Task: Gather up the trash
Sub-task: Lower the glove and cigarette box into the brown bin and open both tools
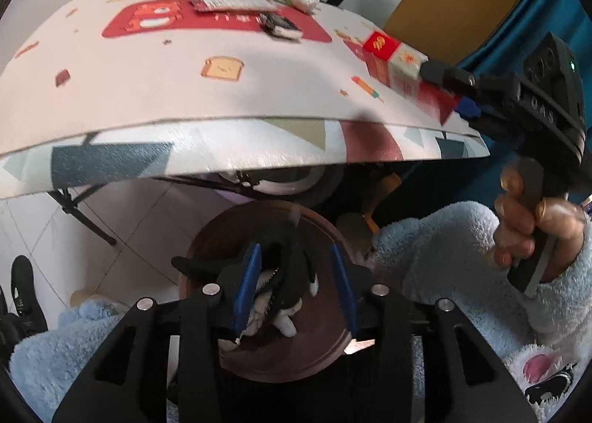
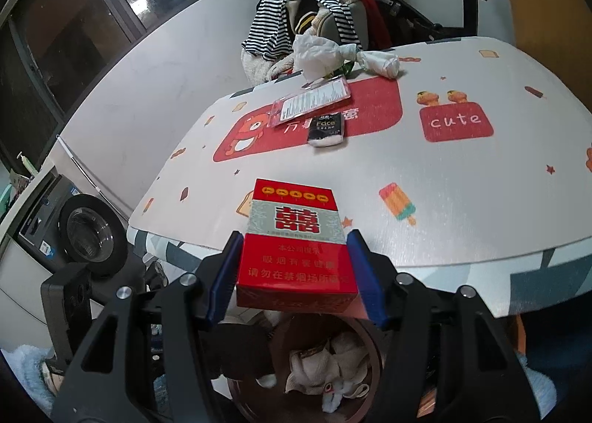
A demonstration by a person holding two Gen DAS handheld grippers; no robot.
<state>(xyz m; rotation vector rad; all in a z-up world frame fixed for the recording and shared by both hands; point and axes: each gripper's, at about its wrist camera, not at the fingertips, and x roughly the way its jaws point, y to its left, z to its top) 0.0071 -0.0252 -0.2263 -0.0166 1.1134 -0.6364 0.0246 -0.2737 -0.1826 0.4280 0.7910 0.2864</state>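
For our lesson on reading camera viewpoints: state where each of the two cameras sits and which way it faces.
Left wrist: sits on the left tongs, facing down over the brown bin below the table edge; shows its blue pads, fluffy blue sleeves and the right hand.
Right wrist: sits on the right tongs, facing across the table toward the tissue pack; shows its pads shut on the red cigarette box.
Shared: table, bin, cigarette box, tissue pack.

Right tool [image 2: 294,275] grips a red cigarette pack [image 2: 294,238] above the bin [image 2: 372,378].
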